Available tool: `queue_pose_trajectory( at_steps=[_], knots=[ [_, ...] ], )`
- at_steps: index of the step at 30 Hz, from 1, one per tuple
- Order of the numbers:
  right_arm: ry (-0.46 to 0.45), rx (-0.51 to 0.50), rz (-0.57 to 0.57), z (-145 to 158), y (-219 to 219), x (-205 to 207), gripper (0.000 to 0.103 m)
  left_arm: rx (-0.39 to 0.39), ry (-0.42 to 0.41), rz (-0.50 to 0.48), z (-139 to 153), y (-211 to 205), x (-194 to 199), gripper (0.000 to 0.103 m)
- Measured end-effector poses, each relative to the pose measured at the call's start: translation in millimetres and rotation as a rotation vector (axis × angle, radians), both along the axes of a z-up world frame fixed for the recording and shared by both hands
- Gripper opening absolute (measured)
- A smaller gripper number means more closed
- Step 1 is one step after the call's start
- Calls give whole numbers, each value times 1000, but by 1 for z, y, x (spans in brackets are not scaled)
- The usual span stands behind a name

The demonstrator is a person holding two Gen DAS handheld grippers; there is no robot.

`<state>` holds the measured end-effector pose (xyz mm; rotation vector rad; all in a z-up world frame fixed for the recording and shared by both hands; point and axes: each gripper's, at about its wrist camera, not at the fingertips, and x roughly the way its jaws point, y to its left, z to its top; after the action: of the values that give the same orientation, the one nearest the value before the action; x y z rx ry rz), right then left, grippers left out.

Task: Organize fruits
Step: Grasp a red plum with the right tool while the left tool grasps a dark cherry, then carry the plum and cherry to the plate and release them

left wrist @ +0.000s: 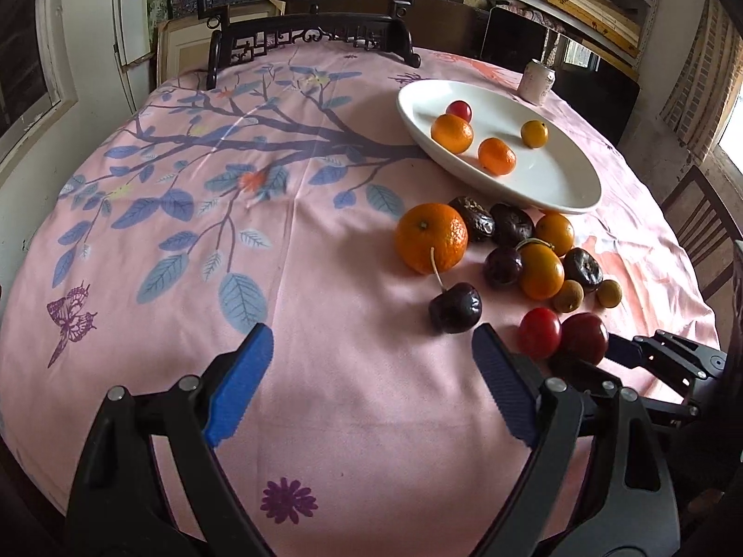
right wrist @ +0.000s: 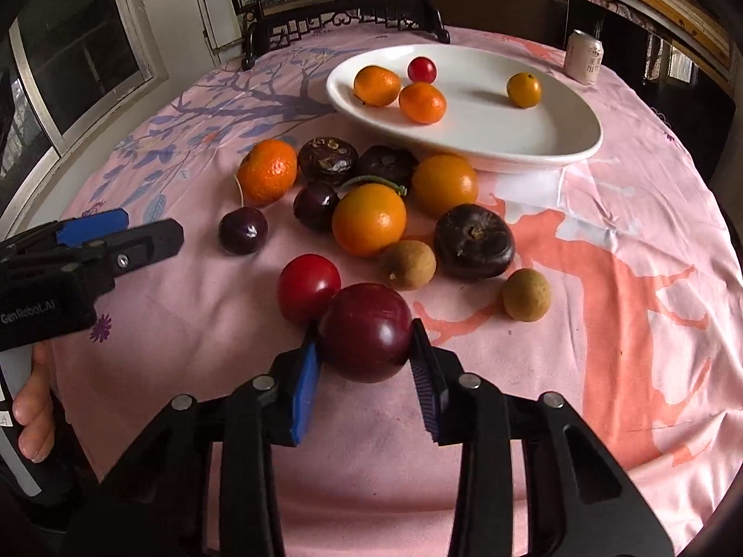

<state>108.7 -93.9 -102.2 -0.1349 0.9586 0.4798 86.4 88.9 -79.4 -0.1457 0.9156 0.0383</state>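
Note:
My right gripper is shut on a dark red plum, low over the pink tablecloth; it also shows in the left wrist view. A red tomato touches the plum on its left. A pile of oranges, dark fruits, cherries and brown longans lies beyond. A white plate farther back holds three oranges and a small red fruit. My left gripper is open and empty, just short of a dark cherry.
A drink can stands at the far right of the table. A dark carved stand with a round picture sits at the table's far edge. A wooden chair is on the right.

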Motion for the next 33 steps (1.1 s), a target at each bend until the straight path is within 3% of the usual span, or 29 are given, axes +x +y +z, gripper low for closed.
queue_pose_trajectory(
  at_steps=[8, 10, 12, 13, 14, 15, 18, 24, 33],
  knots=[
    [-11, 24, -55, 19, -29, -21, 37, -22, 57, -44, -18, -21, 22, 89],
    [2, 43, -66, 18, -39, -24, 37, -13, 68, -40, -24, -26, 28, 85],
    [12, 56, -75, 18, -46, -27, 37, 24, 44, -33, -24, -32, 32, 66],
    [13, 60, -81, 18, -49, -28, 37, 35, 37, -29, -24, -34, 35, 64],
    [14, 64, -86, 18, -51, -29, 37, 35, 31, -32, -23, -35, 37, 52],
    [15, 69, -89, 18, -53, -30, 37, 35, 30, -31, -22, -35, 38, 30],
    [8, 91, -94, 23, -59, -35, 37, -17, 29, -43, -17, -33, 33, 31],
    [-21, 111, -103, 32, -67, -43, 37, -14, -34, -57, 11, -41, 6, 31],
    [-38, 125, -112, 39, -73, -50, 37, -14, -64, -103, 34, -54, -10, 31]
  ],
)
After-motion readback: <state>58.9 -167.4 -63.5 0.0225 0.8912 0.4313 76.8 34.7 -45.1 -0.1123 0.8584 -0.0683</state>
